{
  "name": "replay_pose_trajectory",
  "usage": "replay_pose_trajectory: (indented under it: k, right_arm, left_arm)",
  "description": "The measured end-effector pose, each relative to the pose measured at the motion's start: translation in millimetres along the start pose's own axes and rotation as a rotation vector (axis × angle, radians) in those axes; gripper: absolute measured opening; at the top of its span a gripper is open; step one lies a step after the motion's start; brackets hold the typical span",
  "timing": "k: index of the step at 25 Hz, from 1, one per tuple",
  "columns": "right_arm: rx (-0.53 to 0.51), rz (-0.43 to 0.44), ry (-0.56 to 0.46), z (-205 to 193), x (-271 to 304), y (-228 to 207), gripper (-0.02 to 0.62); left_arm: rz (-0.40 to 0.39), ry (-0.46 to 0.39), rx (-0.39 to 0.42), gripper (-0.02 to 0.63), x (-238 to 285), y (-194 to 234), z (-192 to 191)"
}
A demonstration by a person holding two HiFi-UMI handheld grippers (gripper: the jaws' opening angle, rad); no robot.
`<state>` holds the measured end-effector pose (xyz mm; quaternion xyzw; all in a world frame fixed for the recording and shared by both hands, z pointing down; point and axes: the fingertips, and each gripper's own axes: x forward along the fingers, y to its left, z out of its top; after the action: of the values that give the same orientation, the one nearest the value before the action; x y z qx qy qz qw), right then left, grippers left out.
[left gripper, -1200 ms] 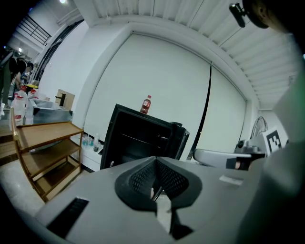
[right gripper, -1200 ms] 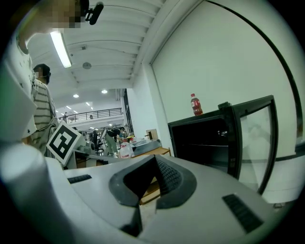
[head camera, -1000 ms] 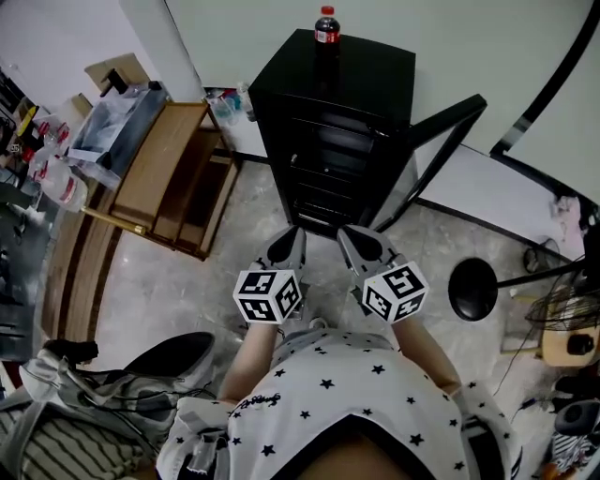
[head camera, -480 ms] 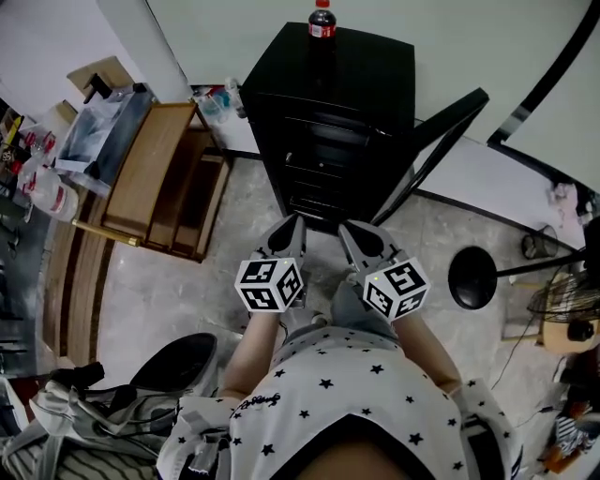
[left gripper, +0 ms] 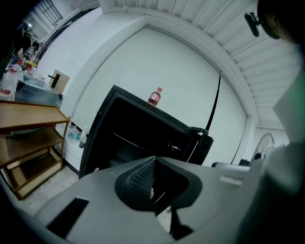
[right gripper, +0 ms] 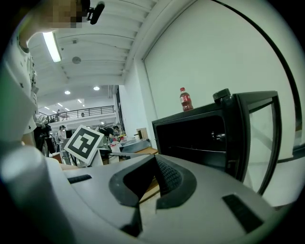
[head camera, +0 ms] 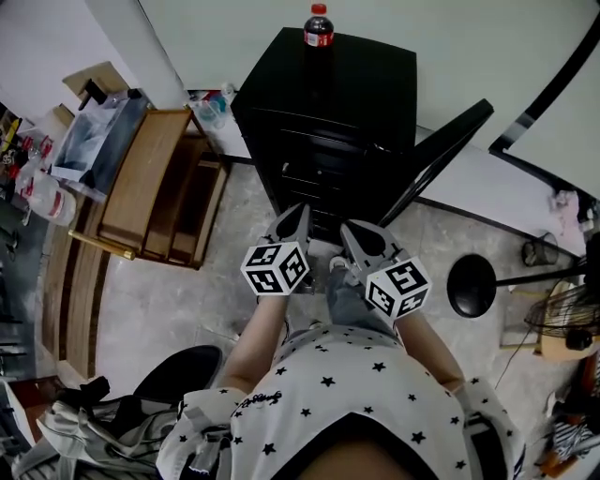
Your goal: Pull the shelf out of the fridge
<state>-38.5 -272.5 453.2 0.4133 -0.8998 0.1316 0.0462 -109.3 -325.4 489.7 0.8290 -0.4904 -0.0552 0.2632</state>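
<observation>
Pale stone floor, open black fridge (head camera: 328, 103) dead ahead of us. Shelf (head camera: 317, 176) inside, long edge crosswise to our left gripper (head camera: 300, 210) and right gripper (head camera: 348, 229). Both pinched together, empty, about equally near.

Pale plain wall (head camera: 487, 37) behind; grey mottled stone floor (head camera: 169, 291) below. Open light-wood shelving unit (head camera: 150, 187) at the floor's left edge, black round-based stand (head camera: 472, 287) at right. Overhead, a white ceiling strip light (right gripper: 51, 46), lit.

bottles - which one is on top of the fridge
The dark soda bottle with the red cap and label stands on the black fridge; the clear bottles sit low by the wall.
</observation>
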Motion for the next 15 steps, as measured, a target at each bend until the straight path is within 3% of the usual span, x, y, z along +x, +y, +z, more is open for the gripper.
replay_pose_trajectory:
  k: [6, 15]
  right_arm:
    - [0.002, -0.001, 0.011, 1, 9, -21, -0.008]
    - [0.019, -0.027, 0.021, -4, 15, -51, -0.008]
  left_arm:
    - [-0.005, -0.046, -0.134, 0.014, 39, 9, 5]
    - [-0.094, -0.136, -0.465, 0.014, 99, 33, 11]
